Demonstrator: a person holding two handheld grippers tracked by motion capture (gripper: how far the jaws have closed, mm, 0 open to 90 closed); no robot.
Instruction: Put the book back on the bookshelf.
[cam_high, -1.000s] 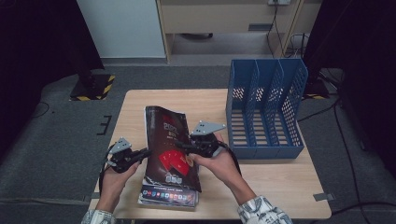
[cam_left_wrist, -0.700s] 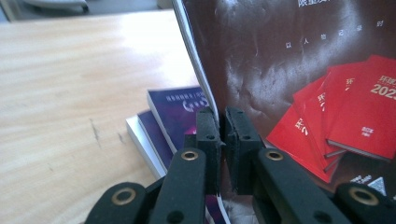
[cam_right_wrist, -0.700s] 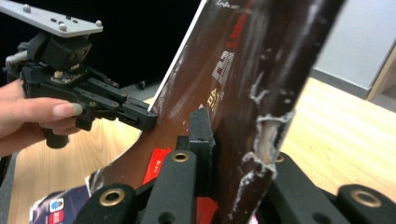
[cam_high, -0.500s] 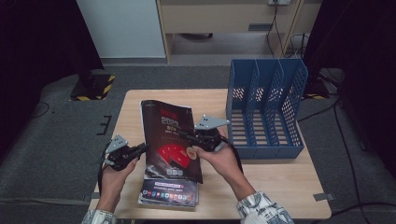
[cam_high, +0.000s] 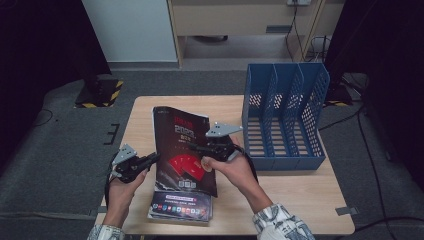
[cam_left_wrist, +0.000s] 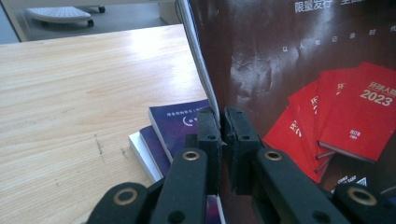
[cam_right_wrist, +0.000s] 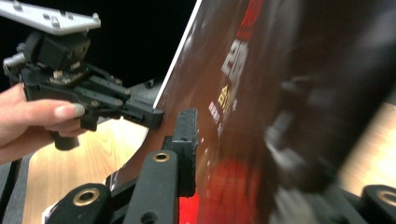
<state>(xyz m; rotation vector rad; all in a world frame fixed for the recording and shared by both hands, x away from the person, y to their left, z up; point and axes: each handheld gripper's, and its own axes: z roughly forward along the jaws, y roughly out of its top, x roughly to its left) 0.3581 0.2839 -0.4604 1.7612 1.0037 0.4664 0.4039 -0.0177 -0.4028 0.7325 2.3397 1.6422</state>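
High view: a dark magazine (cam_high: 182, 147) with red booklets printed on its cover is held tilted above the wooden surface (cam_high: 280, 187), over a small stack of books (cam_high: 181, 206) near the front edge. The left gripper (cam_high: 152, 159) clamps the magazine's left edge; the right gripper (cam_high: 196, 147) reaches onto the cover from the right. A blue file rack (cam_high: 282, 115) stands upright at the right of the surface, apart from the magazine.

Left gripper view: the jaws are clenched on the magazine's (cam_left_wrist: 299, 79) edge, with the purple-covered books (cam_left_wrist: 173, 130) lying below.

Right gripper view: the magazine (cam_right_wrist: 243, 107) lies between the jaws, which have just been opening; the far jaw is blurred, so whether the pads press cannot be told. The left gripper (cam_right_wrist: 156, 117) bites the page edge opposite.
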